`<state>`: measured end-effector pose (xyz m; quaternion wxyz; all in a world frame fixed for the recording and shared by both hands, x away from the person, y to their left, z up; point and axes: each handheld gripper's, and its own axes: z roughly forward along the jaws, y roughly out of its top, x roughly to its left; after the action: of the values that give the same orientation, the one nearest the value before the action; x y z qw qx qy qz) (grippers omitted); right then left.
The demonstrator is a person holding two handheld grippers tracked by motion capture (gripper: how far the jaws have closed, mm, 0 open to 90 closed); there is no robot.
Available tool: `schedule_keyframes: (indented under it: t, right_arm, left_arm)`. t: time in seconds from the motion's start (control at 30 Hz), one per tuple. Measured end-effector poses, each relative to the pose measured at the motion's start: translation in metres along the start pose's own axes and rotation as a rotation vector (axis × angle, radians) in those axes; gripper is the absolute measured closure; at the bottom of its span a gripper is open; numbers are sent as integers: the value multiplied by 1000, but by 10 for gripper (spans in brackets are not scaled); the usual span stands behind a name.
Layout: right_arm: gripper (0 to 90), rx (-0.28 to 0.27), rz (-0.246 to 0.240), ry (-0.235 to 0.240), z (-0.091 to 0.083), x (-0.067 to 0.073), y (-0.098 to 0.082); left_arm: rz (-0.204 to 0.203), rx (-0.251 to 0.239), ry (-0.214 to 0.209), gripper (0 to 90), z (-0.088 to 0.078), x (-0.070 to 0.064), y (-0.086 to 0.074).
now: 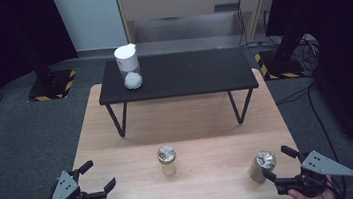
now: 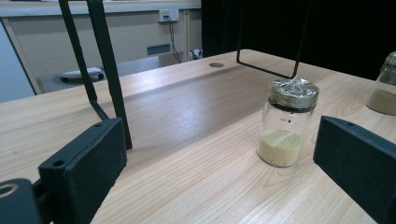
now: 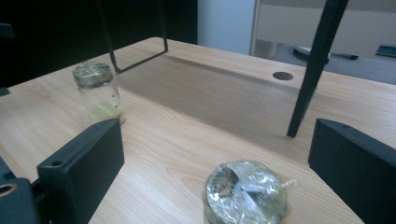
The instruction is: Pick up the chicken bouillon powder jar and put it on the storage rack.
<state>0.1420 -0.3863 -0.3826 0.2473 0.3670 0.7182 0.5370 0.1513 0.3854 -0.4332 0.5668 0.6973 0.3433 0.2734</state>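
Observation:
Two small glass jars with foil tops stand on the wooden table [image 1: 118, 136]. The middle jar [image 1: 167, 160] holds yellow grains [image 2: 280, 147] and stands ahead and to the right of my left gripper [image 1: 98, 175], which is open and empty [image 2: 219, 156]. The right jar [image 1: 262, 165] holds tan powder and stands just left of my right gripper [image 1: 278, 162]. In the right gripper view its foil top [image 3: 245, 193] sits low between the open jaws [image 3: 215, 158], untouched. The middle jar [image 3: 98, 93] shows farther off there.
A low black shelf [image 1: 187, 75] stands on thin legs [image 3: 310, 74] across the back of the table. A taller jar with a white lid and white contents [image 1: 129, 67] stands at its left end. Dark curtains and grey floor surround the table.

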Motion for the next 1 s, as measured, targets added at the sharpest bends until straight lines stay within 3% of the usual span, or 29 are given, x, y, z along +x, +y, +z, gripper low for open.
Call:
schedule_keyframes:
  t: [0.4,1.0]
  right_arm:
    - [31,-8,-18,74,13,4,16]
    - [35,21,-35,225,61,11,38]
  left_arm:
    - [0,-2,-2,17,0,0,0]
    - [-5,1,-9,18,0,1,0]
